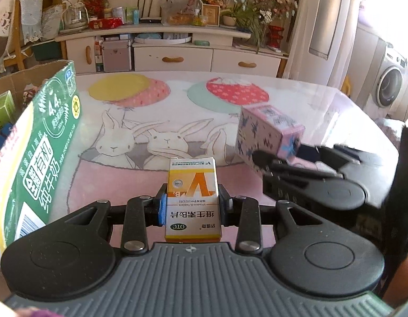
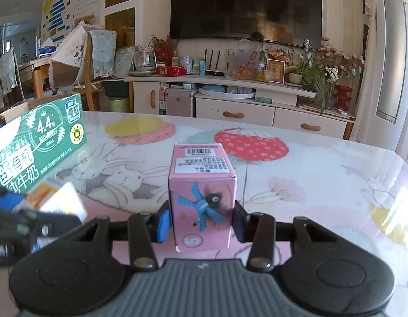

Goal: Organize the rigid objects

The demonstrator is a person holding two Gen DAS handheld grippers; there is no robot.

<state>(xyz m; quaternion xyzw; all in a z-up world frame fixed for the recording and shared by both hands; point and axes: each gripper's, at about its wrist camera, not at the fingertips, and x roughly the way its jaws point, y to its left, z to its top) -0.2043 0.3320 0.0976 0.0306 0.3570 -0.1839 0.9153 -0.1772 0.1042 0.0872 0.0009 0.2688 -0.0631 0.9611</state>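
My left gripper [image 1: 192,206] is shut on a yellow-and-white vitamin tablet box [image 1: 192,185], held above the table. To its right in the left wrist view, my right gripper [image 1: 280,155] carries a pink box with blue star prints [image 1: 267,132]. In the right wrist view my right gripper [image 2: 202,220] is shut on that pink box [image 2: 202,185], its blue pads pressing both sides. The left gripper [image 2: 32,219] with the vitamin box [image 2: 58,200] shows blurred at the lower left there. An open green milk carton box [image 1: 42,145] stands at the left.
The table [image 1: 177,111] wears a cloth with rabbits and balloons. Inside the green carton [image 2: 40,137] lie a green packet [image 1: 3,108] and blue items. A white TV cabinet [image 2: 230,97] with clutter, a chair [image 2: 79,66] and a washing machine [image 1: 391,79] stand beyond the table.
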